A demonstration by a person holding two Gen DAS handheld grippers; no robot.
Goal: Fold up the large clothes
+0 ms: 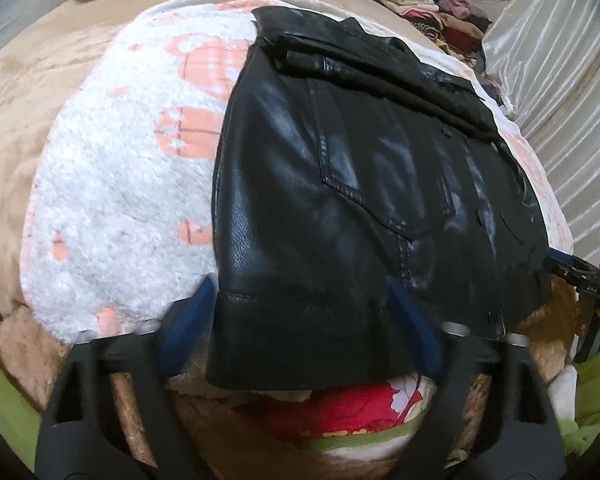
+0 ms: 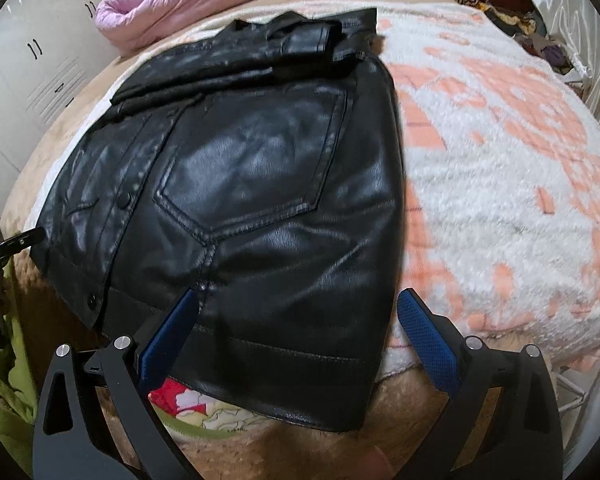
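Note:
A black leather jacket (image 1: 340, 184) lies partly folded on a white and pink fleece blanket (image 1: 120, 184), its hem hanging over the near bed edge. It also shows in the right wrist view (image 2: 252, 200), on the same blanket (image 2: 500, 184). My left gripper (image 1: 304, 312) is open, its blue-padded fingers astride the jacket's near left hem corner. My right gripper (image 2: 300, 320) is open, its fingers astride the near right hem corner. A sleeve lies folded across the jacket's far end. The right gripper's tip (image 1: 568, 268) shows at the right edge of the left wrist view.
A pink puffer coat (image 2: 180, 4) lies at the bed's far left. A pile of assorted clothes (image 1: 432, 8) sits at the far right beside a silvery curtain (image 1: 560, 80). White cupboards (image 2: 40, 72) stand at left. A red floral cloth (image 1: 360, 404) hangs below the bed edge.

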